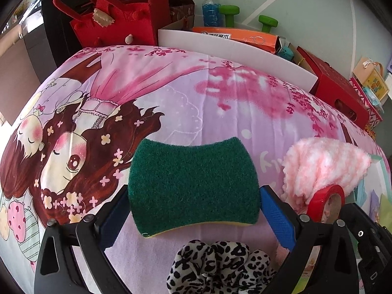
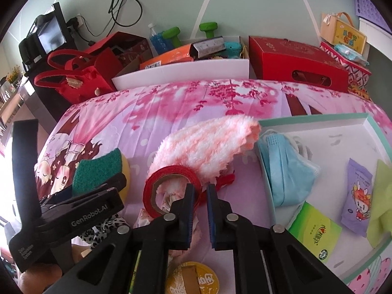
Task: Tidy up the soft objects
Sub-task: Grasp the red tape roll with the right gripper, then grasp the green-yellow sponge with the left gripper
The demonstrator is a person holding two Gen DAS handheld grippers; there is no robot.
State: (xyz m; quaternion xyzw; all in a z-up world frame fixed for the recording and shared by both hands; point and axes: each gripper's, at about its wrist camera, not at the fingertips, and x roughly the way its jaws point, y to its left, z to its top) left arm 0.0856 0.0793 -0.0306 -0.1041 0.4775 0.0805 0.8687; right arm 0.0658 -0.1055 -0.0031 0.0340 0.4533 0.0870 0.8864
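Note:
A green scouring sponge (image 1: 193,181) with a yellow underside sits between the blue pads of my left gripper (image 1: 193,193), which is shut on its two sides. In the right wrist view the sponge (image 2: 98,171) is tilted above the pink cartoon bedspread (image 2: 171,103). My right gripper (image 2: 201,192) is shut on the rim of a red tape roll (image 2: 169,174), with red showing in the narrow gap. A fluffy pink-white cloth (image 2: 208,144) lies just behind the roll. A leopard scrunchie (image 1: 220,264) lies under my left gripper.
A teal-rimmed white box (image 2: 318,120) at the right holds a blue face mask (image 2: 286,169), a purple packet (image 2: 359,191) and a green packet (image 2: 316,232). A yellow tin lid (image 2: 193,279) lies nearest me. A white bin (image 2: 181,73), a red felt bag (image 1: 110,19) and a red box (image 2: 294,58) line the far edge.

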